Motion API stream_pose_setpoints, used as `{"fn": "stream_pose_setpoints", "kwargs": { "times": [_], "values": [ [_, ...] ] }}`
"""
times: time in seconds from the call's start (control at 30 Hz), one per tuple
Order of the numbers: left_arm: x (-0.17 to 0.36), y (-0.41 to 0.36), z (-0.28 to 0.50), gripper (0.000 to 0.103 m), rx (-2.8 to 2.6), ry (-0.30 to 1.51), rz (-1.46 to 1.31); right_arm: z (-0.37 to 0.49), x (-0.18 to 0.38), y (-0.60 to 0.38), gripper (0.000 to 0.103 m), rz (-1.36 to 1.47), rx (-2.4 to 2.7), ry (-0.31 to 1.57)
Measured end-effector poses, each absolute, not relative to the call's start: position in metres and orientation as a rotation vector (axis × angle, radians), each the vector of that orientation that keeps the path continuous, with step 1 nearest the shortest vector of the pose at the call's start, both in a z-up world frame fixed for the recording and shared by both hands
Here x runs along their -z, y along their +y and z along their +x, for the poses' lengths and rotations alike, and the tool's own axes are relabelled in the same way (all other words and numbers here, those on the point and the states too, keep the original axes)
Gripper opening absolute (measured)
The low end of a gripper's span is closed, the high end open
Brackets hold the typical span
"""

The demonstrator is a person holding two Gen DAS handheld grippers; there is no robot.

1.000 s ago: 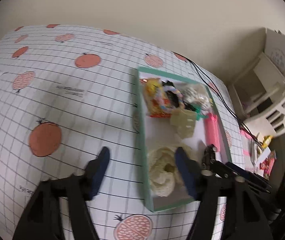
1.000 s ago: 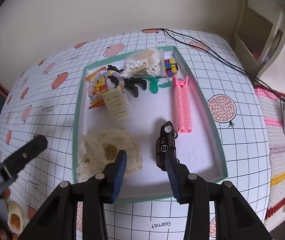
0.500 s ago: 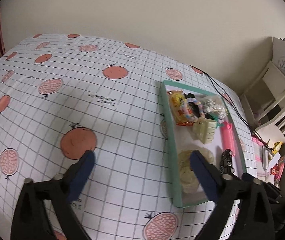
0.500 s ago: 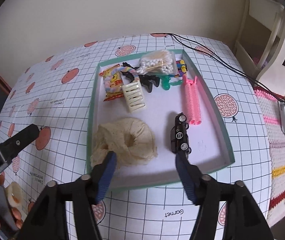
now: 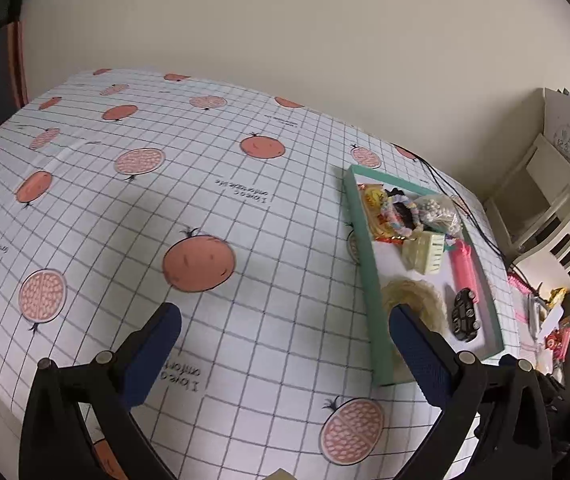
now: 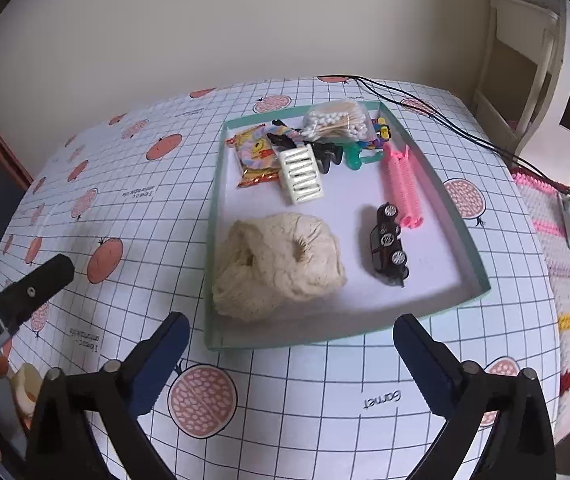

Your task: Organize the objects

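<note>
Grid-patterned cloth with pomegranate prints covers the counter point(image 5: 213, 200) beneath my left gripper point(image 5: 285, 356), whose jaws stand spread wide and empty above bare cloth. From my left wrist view, the teal tray point(image 5: 361, 232) sits well off to the right, seen edge-on. My right gripper point(image 6: 291, 360) hangs just before the tray's near rim point(image 6: 325, 338), jaws likewise spread with nothing between them. Only my right wrist view lays the contents out plainly: snack packet point(image 6: 255, 156), cream comb point(image 6: 301, 176), beige yarn bundle point(image 6: 277, 264), cotton swabs point(image 6: 339, 122), black toy car point(image 6: 387, 246) lying beside pink curlers point(image 6: 403, 184).
</note>
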State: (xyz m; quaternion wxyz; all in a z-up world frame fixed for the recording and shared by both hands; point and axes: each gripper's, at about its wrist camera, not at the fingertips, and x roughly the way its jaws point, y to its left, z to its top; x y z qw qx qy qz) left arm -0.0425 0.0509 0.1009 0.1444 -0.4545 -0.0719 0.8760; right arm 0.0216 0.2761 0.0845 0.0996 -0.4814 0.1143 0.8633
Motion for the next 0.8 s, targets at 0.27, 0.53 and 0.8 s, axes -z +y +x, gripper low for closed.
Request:
{"fn": "stream_pose_setpoints", "kwargs": {
  "times": [0.27,0.53,0.8],
  "values": [
    [-0.073,0.039,-0.022,0.103,-2.543,-0.134,-1.334,0.039,-0.063,0.267,0.103,-1.407,-2.530,0.290],
    [-0.031,0.031,-0.008,0.103,-2.527,-0.055,-1.438,0.052,-0.032,0.260,0.103,-1.453,-2.490,0.256],
    [-0.018,0.027,-0.003,0.103,-2.512,-0.030,-1.461,0.060,-0.011,0.265,0.103,-1.454,-2.447,0.268]
  ]
}}
